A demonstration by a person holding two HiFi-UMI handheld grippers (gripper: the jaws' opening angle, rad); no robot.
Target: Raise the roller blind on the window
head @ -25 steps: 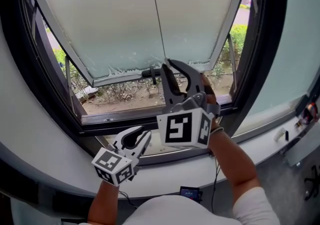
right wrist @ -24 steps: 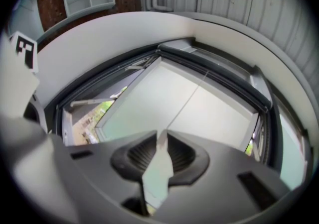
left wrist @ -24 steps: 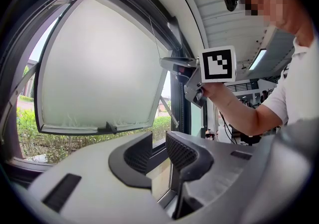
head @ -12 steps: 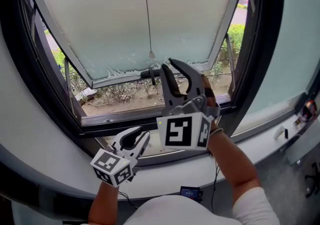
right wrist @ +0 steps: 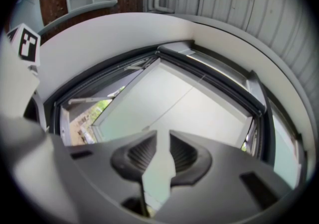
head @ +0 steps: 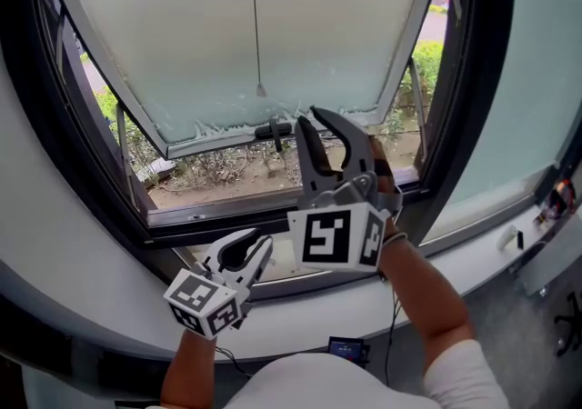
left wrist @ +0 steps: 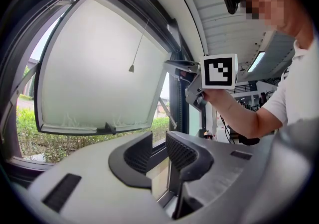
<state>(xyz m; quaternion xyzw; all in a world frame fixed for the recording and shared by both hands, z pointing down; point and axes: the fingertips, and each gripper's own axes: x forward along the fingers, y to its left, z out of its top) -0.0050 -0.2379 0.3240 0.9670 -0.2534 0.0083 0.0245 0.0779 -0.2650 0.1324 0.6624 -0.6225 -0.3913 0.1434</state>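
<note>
The blind cord (head: pixel 254 16) hangs free in front of the tilted-out frosted pane (head: pixel 164 53), and its small pull (head: pixel 260 89) is touched by neither gripper. The right gripper (head: pixel 309 118) is raised toward the pane with its jaws apart and nothing between them. In the head view the pull sits just above and to the left of its fingertips (head: pixel 301 123), near but clear of them. In the right gripper view the pull shows beside the jaw tips, outside the gap, which shows only the pane. The left gripper (head: pixel 257 240) is held low by the dark lower frame (head: pixel 218 214), well apart from the cord, its jaws also parted and empty.
</note>
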